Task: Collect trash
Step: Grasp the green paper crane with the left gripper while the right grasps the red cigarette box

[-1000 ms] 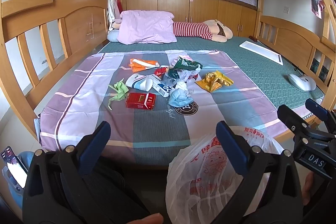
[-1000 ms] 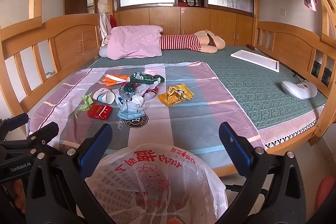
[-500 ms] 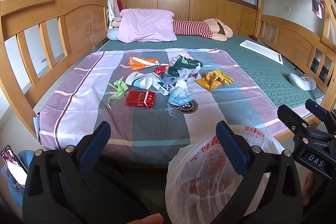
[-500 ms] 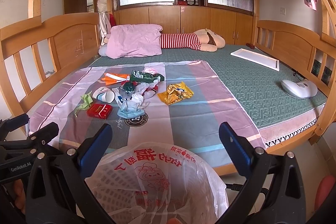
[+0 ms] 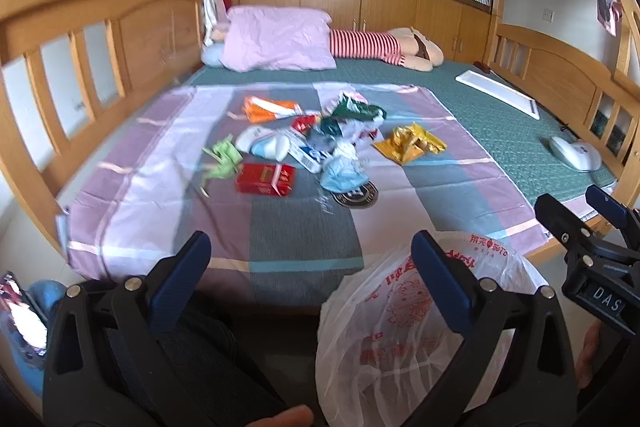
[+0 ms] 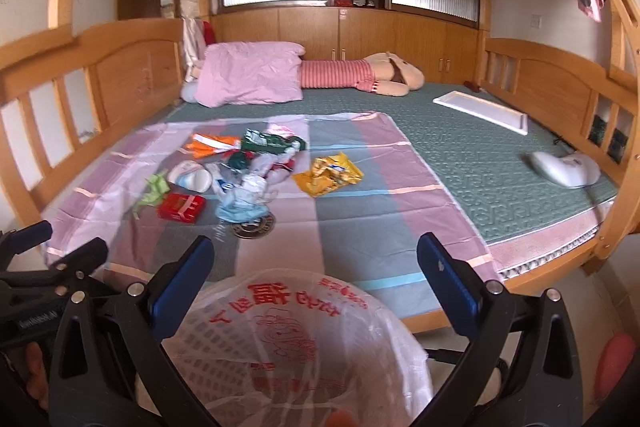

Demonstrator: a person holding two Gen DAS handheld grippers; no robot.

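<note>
Evidently nothing collected yet: trash pile (image 5: pixel 316 147) lies mid-sheet on the bed (image 5: pixel 500 131), beyond the bin bag (image 6: pixel 296 343). Left gripper (image 5: pixel 310 281) and right gripper (image 6: pixel 314 277) both spread apart, empty.

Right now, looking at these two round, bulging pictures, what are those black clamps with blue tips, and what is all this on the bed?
There is no robot here. A person holds a hand-held clamp in each hand, and each clamp carries a wide-angle camera looking forward along its two fingers, which is why the pictures bulge. One picture comes from the left gripper, the other from the right gripper. Both are open and hold nothing.

Just below them, near the foot of the bed, stands a bin lined with a white plastic bag with red print. On the striped sheet lies a cluster of trash: a red box, a yellow wrapper, an orange packet, a green wrapper, green paper and a blue mask. Further back are a pink pillow and a striped plush toy.
</note>
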